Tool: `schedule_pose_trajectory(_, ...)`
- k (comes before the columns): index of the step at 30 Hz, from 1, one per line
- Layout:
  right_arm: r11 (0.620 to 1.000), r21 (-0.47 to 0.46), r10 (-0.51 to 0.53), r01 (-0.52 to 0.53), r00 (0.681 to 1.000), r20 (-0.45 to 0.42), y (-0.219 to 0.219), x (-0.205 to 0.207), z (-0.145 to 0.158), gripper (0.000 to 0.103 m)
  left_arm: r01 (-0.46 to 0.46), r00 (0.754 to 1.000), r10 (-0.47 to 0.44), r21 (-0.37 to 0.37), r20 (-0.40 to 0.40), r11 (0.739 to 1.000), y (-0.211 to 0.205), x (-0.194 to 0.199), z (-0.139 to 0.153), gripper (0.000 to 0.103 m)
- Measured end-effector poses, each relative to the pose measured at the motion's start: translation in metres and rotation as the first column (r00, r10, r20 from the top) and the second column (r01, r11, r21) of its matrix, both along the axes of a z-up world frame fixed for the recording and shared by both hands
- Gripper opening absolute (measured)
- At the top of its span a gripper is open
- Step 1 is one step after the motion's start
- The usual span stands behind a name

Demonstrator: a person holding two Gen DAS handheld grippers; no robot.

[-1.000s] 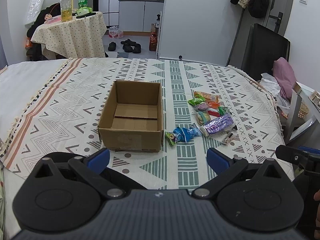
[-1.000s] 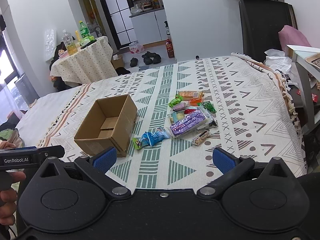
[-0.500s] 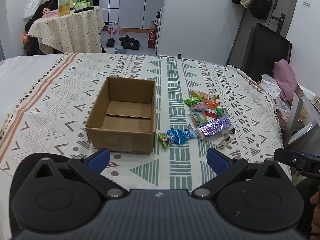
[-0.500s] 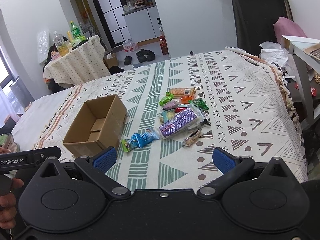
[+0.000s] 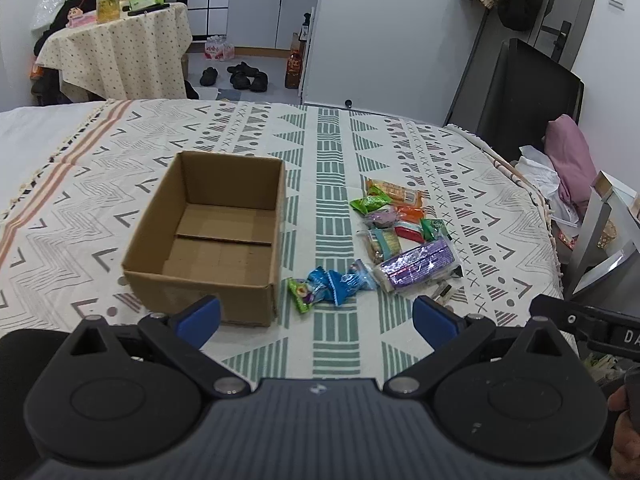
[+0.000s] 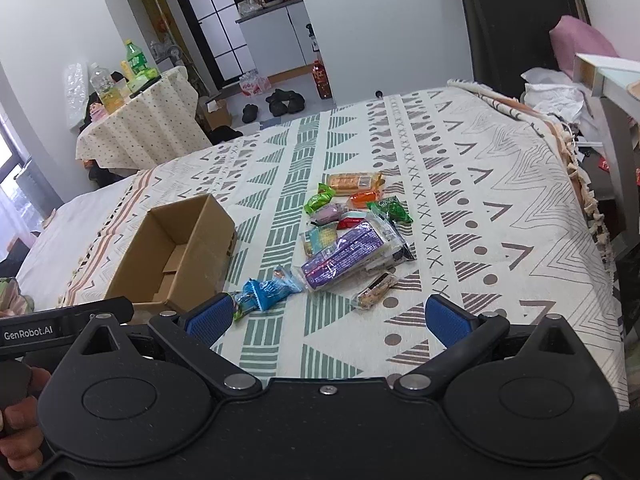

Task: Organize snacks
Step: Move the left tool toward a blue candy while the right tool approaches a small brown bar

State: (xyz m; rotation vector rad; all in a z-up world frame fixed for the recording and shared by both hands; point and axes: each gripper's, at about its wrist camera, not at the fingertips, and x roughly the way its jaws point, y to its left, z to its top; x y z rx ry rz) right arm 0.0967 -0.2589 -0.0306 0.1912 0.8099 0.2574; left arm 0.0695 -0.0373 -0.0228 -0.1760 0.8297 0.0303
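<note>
An open, empty cardboard box point(image 5: 208, 236) point(image 6: 176, 252) sits on the patterned bedspread. To its right lies a loose pile of snacks: a purple packet point(image 5: 418, 266) point(image 6: 346, 254), a blue wrapper point(image 5: 336, 280) point(image 6: 266, 290), a green pack point(image 5: 370, 202) point(image 6: 320, 200), an orange pack point(image 5: 396, 192) point(image 6: 352, 182) and a small bar point(image 6: 376, 290). My left gripper point(image 5: 316, 320) is open and empty, hovering near the bed's front edge just short of the box and blue wrapper. My right gripper point(image 6: 328, 320) is open and empty too, just short of the snack pile.
The bedspread point(image 5: 340, 152) stretches far behind the box and snacks. Off the bed stand a round table with bottles point(image 5: 120, 40), shoes on the floor point(image 5: 240, 76), a dark chair point(image 5: 528, 92) and cluttered furniture point(image 6: 600, 80) at the right edge.
Both grippers have moved forward over the bed, so the box and snacks look closer and larger. Both stay open and nothing on the bed has moved.
</note>
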Motion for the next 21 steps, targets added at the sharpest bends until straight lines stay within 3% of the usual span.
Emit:
schedule_pose_trajectory(14,0.997,0.051,-0.048,0.054,0.994,-0.102,-0.002,0.054,-0.027,0.103,0.02,0.999,-0.021,-0.051,-0.031,0.998,-0.021,0.048,-0.028,0.094)
schedule_pose_trajectory(21,0.991,0.098,-0.074,0.09,0.985,-0.155,-0.007,0.072,-0.057,0.08,0.021,0.998,-0.026,-0.083,-0.052,0.996,-0.028,0.075,-0.048,0.082)
